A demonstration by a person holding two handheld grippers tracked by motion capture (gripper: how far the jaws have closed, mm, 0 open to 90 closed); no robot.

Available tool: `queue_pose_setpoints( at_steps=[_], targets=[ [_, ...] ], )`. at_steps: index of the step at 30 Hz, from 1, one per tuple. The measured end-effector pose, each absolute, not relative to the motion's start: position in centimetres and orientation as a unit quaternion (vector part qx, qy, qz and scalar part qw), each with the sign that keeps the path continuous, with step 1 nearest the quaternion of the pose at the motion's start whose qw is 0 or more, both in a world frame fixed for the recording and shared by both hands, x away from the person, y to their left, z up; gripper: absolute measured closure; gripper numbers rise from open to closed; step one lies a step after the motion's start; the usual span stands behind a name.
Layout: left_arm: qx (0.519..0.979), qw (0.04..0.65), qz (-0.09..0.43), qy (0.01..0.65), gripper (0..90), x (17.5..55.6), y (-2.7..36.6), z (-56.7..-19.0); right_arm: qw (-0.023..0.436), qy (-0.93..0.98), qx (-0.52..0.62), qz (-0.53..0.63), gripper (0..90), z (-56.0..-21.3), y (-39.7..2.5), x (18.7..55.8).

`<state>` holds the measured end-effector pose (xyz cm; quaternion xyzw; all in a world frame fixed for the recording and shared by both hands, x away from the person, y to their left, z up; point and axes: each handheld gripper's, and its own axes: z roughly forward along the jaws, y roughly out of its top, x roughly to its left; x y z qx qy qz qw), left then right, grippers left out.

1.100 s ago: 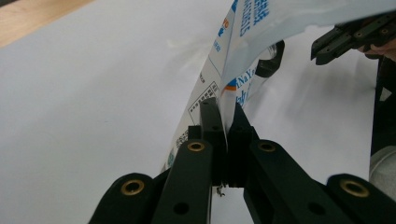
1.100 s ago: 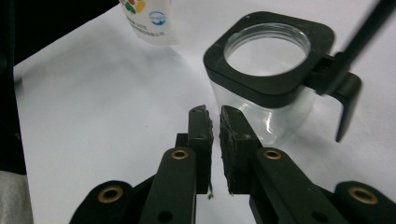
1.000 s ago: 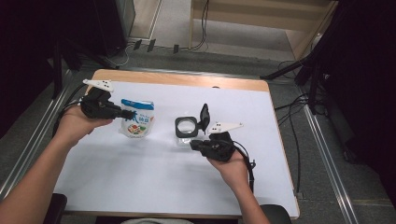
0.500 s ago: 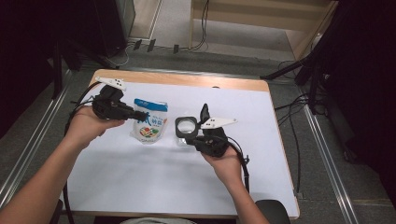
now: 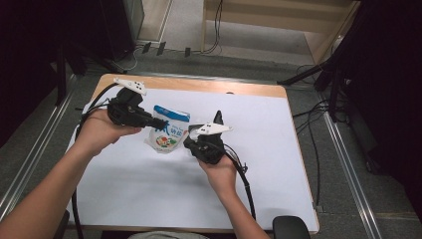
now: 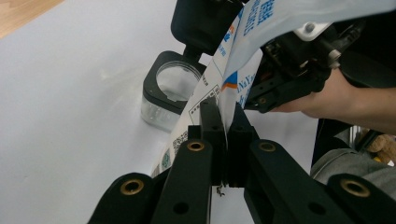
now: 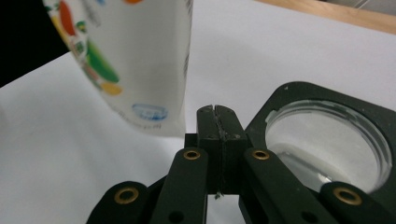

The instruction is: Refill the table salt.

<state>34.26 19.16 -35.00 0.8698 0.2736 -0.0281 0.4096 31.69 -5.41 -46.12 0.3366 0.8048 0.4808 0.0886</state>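
Observation:
A white snack pouch (image 5: 168, 132) with a blue top and coloured print hangs just above the white table, pinched at one edge by my left gripper (image 5: 160, 123), which is shut on it. In the left gripper view the jaws (image 6: 226, 119) clamp the pouch's (image 6: 243, 51) printed seam. A clear square container (image 6: 169, 89) with a black rim stands beside it, its black hinged lid (image 5: 218, 118) raised. My right gripper (image 5: 193, 138) sits right against the container (image 7: 327, 140), jaws shut (image 7: 217, 114) with nothing seen between them. The pouch (image 7: 135, 60) hangs to their left.
The white table mat (image 5: 278, 164) has free room to the right and toward the front. A wooden edge (image 5: 239, 88) runs along the back. Cables (image 5: 244, 179) trail from both grippers. Floor rails (image 5: 343, 149) flank the table.
My left gripper has carried the pouch rightward and up toward the container. My right gripper has shifted left and closer to the container.

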Motion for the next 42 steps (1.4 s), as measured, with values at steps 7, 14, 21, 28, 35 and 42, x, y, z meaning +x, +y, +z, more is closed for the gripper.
queue_pose_setpoints(
  at_steps=[7,14,21,28,35,42],
  targets=[
    [0.868,0.407,-0.037,0.282,90.0,34.7,18.8,-35.1,0.108,0.788,0.345,0.499,90.0,-47.1,-3.8,31.7],
    [0.862,0.404,-0.045,0.304,90.0,35.5,18.7,-35.3,0.135,0.772,0.349,0.513,90.0,-48.2,-3.1,31.1],
    [0.854,0.404,-0.045,0.326,90.0,36.1,18.2,-35.6,0.131,0.772,0.353,0.511,90.0,-48.6,-2.8,31.2],
    [0.851,0.400,-0.053,0.336,90.0,36.8,17.6,-35.9,0.138,0.774,0.351,0.509,90.0,-49.1,-2.4,31.3],
    [0.849,0.401,-0.042,0.342,90.0,36.6,17.4,-35.6,0.166,0.780,0.336,0.500,90.0,-49.8,-1.6,31.1],
    [0.843,0.406,-0.041,0.352,90.0,36.9,17.6,-35.6,0.170,0.776,0.336,0.505,90.0,-49.7,-1.6,31.1]
  ],
)
